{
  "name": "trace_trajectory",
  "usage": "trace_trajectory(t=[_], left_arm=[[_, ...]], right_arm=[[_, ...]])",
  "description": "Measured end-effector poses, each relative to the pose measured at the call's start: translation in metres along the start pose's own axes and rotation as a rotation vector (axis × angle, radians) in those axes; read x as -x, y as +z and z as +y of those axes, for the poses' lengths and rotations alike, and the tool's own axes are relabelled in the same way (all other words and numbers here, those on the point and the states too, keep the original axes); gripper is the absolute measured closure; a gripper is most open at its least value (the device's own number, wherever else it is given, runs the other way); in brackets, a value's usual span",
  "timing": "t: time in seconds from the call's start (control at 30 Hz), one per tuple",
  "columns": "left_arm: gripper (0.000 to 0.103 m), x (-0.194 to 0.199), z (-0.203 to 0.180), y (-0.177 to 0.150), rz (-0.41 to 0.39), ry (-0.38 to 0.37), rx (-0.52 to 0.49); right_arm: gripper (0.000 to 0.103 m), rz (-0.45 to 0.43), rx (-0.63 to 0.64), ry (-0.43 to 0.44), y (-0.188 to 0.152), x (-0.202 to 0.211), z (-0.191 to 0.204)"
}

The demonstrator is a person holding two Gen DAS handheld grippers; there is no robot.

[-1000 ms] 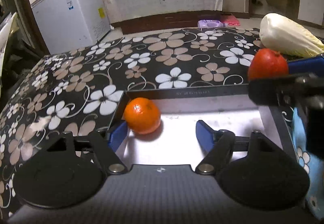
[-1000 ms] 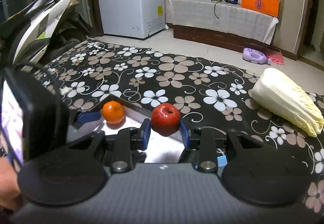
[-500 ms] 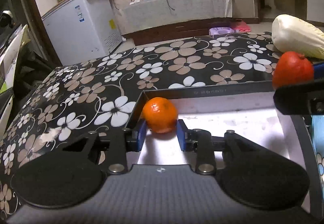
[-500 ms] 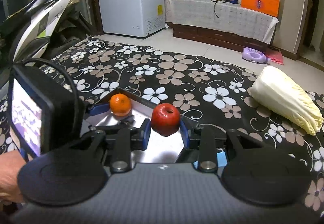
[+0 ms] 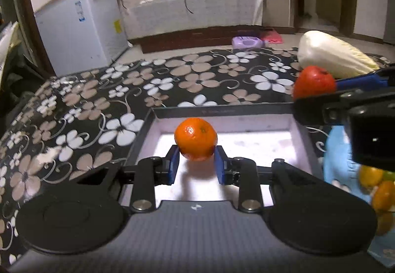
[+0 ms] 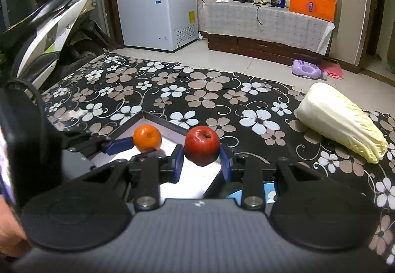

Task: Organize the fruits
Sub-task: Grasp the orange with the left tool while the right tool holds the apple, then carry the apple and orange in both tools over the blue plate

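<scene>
**Occlusions and cut-offs**

Left wrist view: blurred fruit bag point(image 5: 377, 189) cut by right edge, contents unclear. Right tongs point(image 5: 318, 92) hide the apple's point(image 5: 312, 81) underside. Right wrist view: tray point(image 6: 160, 122) mostly hidden behind both tongs; hand point(image 6: 8, 236) cropped at left edge.

Orange point(image 5: 195, 138) – small, round, dimpled skin, stem end facing up, lifted above white tray point(image 5: 259, 144) floor, shadow under it. Apple point(image 6: 202, 145) – red, glossy, upright w/ stem dimple on top, held over tray's right edge, near the orange.
</scene>
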State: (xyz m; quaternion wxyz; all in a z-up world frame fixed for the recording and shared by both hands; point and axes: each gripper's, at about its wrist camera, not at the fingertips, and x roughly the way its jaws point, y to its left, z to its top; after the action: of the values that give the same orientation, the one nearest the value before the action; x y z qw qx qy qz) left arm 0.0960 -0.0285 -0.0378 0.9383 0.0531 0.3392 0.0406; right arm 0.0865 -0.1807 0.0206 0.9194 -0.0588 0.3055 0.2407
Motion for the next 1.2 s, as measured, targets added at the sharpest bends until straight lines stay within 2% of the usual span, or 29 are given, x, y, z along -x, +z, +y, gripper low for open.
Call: trace_trajectory(t=[0.5,0.77,0.97,1.2], left_arm=[[0.068,0.037,-0.002,-0.013,-0.005,0.005,-0.019],[0.068,0.062,-0.009,-0.015,-0.036,-0.009,-0.007],[0.068,0.076,-0.03,-0.016,-0.048,-0.045,-0.016],[0.068,0.093,-0.068,-0.016,-0.079,-0.152,-0.038]], right_arm=[[0.069,-0.039,-0.011,-0.004,-0.008,0.029,0.013],[0.069,-0.055,-0.033,-0.024,-0.018,0.048,0.009],[0.069,-0.06,-0.067,-0.054,-0.031,0.068,-0.005],[0.069,-0.044,-0.106,-0.134,-0.047,0.087,-0.04]])
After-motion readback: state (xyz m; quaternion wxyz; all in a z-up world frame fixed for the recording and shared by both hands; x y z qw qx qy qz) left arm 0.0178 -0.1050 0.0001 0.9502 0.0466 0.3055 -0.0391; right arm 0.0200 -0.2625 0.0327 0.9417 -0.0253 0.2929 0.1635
